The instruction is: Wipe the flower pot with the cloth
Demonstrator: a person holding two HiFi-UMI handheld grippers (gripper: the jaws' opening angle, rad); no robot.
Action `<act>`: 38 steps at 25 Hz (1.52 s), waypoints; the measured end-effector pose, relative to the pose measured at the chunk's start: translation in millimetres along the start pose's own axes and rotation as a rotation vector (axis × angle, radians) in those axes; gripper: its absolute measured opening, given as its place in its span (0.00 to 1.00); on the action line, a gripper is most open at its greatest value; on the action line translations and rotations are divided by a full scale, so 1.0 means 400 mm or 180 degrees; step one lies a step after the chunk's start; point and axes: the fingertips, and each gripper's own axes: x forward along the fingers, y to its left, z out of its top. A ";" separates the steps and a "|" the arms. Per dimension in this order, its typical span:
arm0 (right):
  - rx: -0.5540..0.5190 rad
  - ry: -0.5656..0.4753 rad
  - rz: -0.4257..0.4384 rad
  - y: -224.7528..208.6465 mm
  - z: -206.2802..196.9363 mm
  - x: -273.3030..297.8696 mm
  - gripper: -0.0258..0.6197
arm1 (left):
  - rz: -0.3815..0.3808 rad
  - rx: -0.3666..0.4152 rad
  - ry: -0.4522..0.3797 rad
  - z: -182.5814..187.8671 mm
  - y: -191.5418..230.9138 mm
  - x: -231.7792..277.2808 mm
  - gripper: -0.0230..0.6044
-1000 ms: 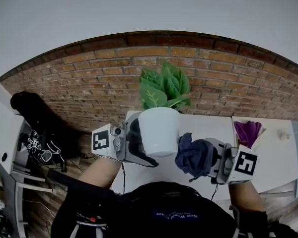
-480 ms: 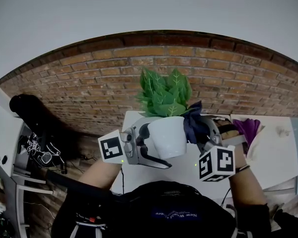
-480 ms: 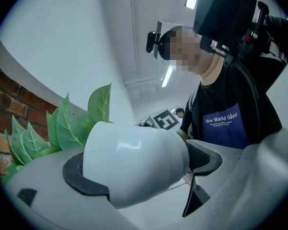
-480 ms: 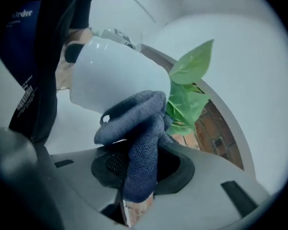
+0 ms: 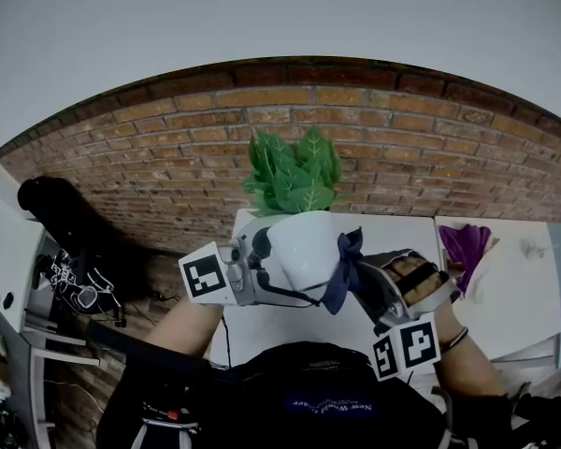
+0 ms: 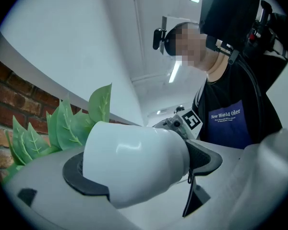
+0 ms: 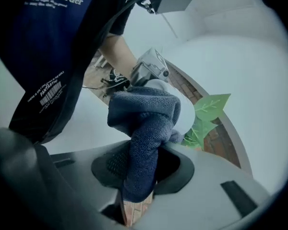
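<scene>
Stage: wipe under way, I'd judge; cloth (image 5: 341, 269) is on the pot wall now.
Pot location: flower pot (image 5: 299, 249) is up in the air in front of the person, over the near-left corner of the white table (image 5: 402, 232), not resting on it as far as I can tell.
Left gripper: left gripper (image 6: 143, 171) is clamped on the pot body, one dark pad on each side of the white wall; it acts as the holder.
Right gripper: right gripper (image 7: 143, 169) is pinched on a fold of the dark blue cloth, w/ the rest bunched out past the pads.
Contact: cloth touches the pot's right side, approx mid-height to lower wall.
Done: can't say how much is wiped; the white glaze looks clean and glossy in the left gripper view, no dirt visible.
Left to do: prob the other sides, rim and base, which needs the pot turned or the cloth brought round; the wall under the left pads can't be reached w/o a regrip. Then set the pot down.
Pot contents: green leafy plant (image 5: 290, 171) stands up out of the top; soil not visible.
Pot tilt: near upright, leaning a little left in the head view.
Other container: none sure; a purple thing (image 5: 466, 248) lies on the table far right, well apart from the pot, and what it sits in is too small to tell.
</scene>
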 end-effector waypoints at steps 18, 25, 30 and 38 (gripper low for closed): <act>0.0494 -0.0026 0.0187 -0.027 -0.022 0.065 0.19 | -0.0074 -0.0005 -0.0122 0.015 -0.010 0.008 0.86; 0.0540 -0.0579 0.0362 0.052 0.042 0.011 0.19 | 0.0004 -0.0068 -0.0245 0.023 0.007 -0.004 0.86; 0.0975 -0.0398 0.0369 0.014 -0.041 0.068 0.19 | -0.0140 -0.0086 -0.0572 0.074 -0.008 -0.011 0.86; 0.1450 -0.0829 0.0360 -0.040 0.018 0.078 0.19 | -0.0170 -0.0153 -0.0575 0.080 -0.036 0.012 0.86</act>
